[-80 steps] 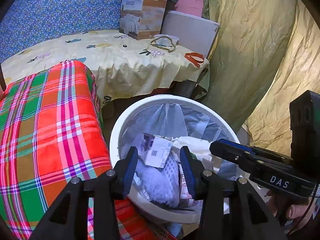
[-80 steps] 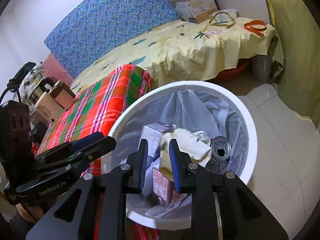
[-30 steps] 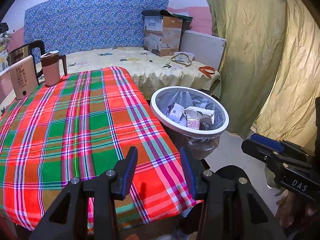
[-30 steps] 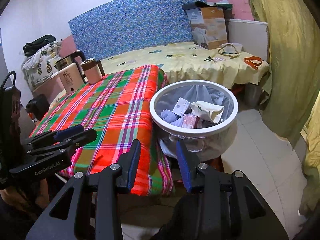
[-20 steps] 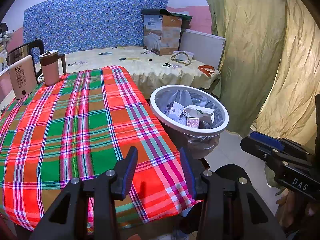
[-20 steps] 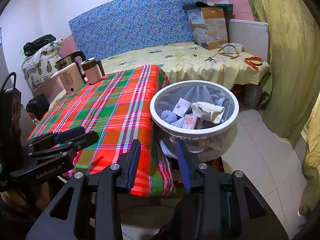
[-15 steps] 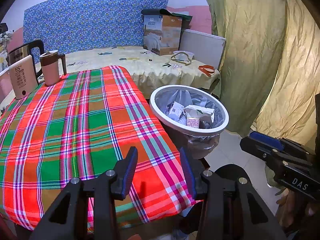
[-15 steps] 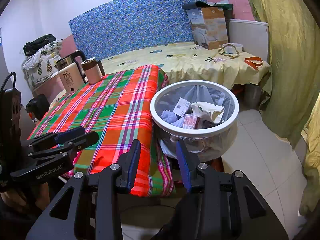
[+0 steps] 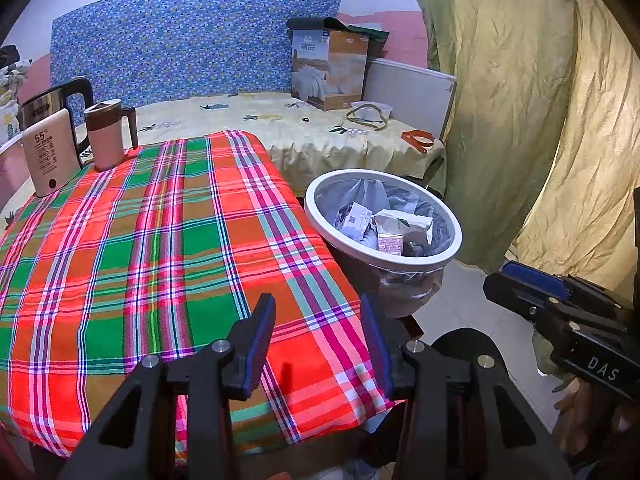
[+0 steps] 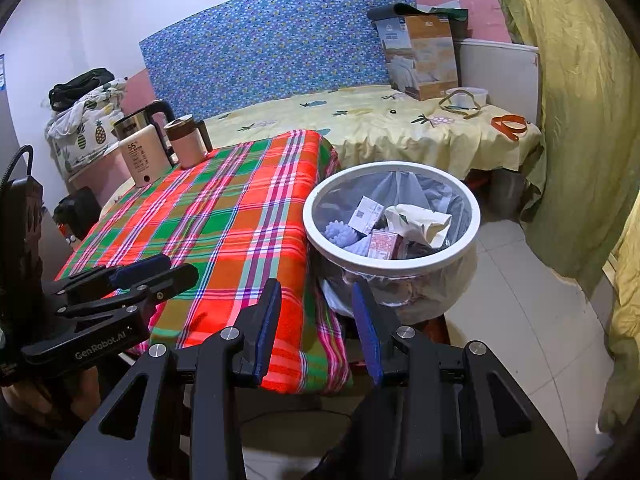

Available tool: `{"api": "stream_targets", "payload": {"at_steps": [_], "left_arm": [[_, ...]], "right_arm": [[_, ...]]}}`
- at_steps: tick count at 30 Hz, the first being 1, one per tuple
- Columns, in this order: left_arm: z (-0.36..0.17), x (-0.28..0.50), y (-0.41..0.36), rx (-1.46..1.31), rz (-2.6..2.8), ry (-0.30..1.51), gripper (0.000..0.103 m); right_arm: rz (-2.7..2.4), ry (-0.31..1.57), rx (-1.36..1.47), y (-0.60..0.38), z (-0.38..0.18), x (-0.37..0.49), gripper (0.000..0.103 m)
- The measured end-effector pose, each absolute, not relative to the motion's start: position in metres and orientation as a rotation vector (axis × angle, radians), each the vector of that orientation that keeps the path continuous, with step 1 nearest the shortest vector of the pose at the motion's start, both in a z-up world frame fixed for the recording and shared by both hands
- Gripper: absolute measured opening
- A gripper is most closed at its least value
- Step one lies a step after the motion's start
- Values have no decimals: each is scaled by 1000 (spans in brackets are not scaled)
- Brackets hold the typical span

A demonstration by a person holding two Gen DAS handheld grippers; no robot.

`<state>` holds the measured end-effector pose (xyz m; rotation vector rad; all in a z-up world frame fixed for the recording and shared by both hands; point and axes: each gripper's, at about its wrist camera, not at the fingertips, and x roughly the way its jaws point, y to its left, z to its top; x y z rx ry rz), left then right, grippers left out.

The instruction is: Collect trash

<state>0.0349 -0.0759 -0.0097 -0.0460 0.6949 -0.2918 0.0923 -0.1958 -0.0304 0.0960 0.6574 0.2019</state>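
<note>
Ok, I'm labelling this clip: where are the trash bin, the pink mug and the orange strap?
trash bin (image 10: 474, 232): right wrist view, on its white rim, right side.
pink mug (image 10: 191, 150): right wrist view, on its pink body.
orange strap (image 9: 418, 139): left wrist view, on the loop lying on the yellow sheet.

Home bedroom: bed, kettle

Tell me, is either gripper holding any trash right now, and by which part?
Nothing is held. The left gripper and right gripper are both open and empty. The trash sits in the white trash bin.
</note>
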Motion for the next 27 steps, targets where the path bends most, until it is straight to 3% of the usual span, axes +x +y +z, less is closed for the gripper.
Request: {"api": "stream_targets", "payload": {"at_steps": [27], "left_arm": [[-9,34,-76,-39,-280,698,46]], "right_arm": [[203,658,96,-195,-30,92,39]]}}
